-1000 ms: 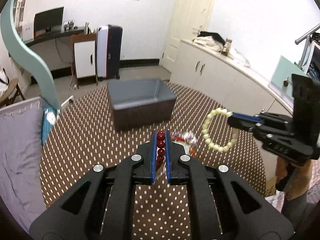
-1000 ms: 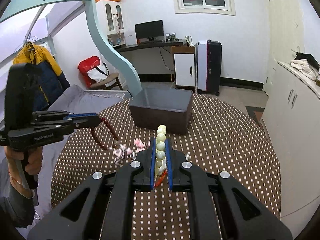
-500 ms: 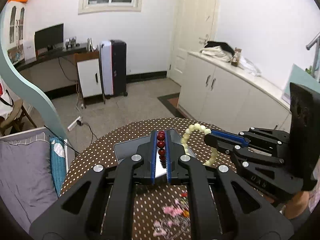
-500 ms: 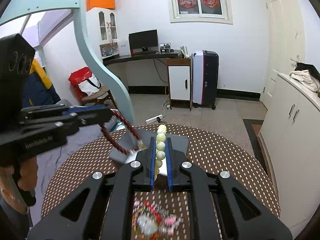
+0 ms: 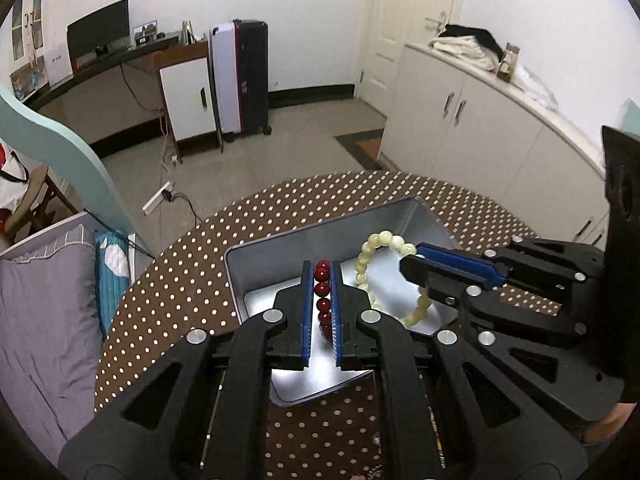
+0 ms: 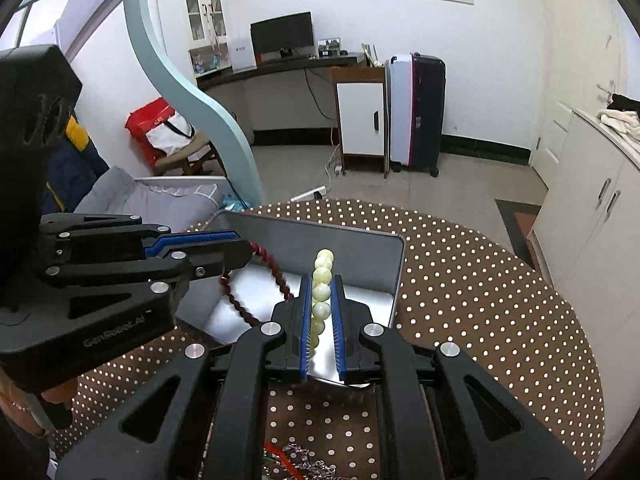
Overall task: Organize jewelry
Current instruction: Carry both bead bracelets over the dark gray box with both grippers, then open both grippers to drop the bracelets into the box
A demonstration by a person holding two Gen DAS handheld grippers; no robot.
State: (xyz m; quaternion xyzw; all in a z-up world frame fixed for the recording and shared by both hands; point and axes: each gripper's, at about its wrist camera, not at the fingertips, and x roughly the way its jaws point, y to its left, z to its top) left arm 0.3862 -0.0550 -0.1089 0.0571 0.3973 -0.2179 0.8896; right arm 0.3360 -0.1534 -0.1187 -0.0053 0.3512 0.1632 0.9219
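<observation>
My left gripper (image 5: pixel 322 276) is shut on a dark red bead bracelet (image 5: pixel 322 296) and holds it over the open grey box (image 5: pixel 280 242). My right gripper (image 6: pixel 322 280) is shut on a pale cream bead bracelet (image 6: pixel 321 288), also over the box (image 6: pixel 360 236). In the left wrist view the right gripper (image 5: pixel 412 266) holds the cream bracelet (image 5: pixel 370 258) hanging above the box's inside. In the right wrist view the left gripper (image 6: pixel 244 254) holds the red bracelet (image 6: pixel 276 276) dangling into the box.
The box stands on a round table with a brown polka-dot cloth (image 6: pixel 480 300). A heap of other jewelry (image 6: pixel 296 460) lies on the cloth below my right gripper. White cabinets (image 5: pixel 480 120) stand to the right, a bed (image 5: pixel 40 300) to the left.
Both grippers lifted their bracelets from the jewelry heap, moved forward to the box and now tilt down over its opening. The bracelets hang above the box's inside.
</observation>
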